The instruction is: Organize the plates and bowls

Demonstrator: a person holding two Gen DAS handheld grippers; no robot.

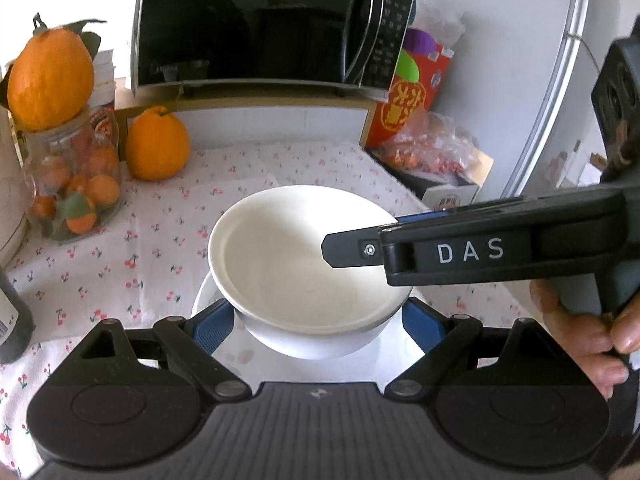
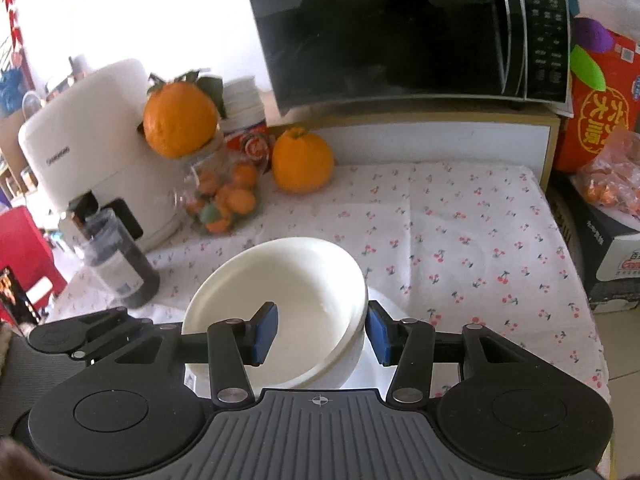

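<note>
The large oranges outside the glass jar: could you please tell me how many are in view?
2. One orange sits on top of the glass jar; the other orange rests on the tablecloth right of the jar. Others may be hidden.

Glossy ceramic bowl, printed cloth tablecloth, glass jar

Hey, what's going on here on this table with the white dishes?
A person is sorting crockery with a handheld gripper in each hand. The right gripper straddles the rim of a white bowl, one pad inside and one outside, with the bowl tilted above a white plate on the cherry-print tablecloth. The left gripper stands wide open on either side of the bowl's base, not visibly pressing it. A microwave, oranges and a jar sit behind.
</note>
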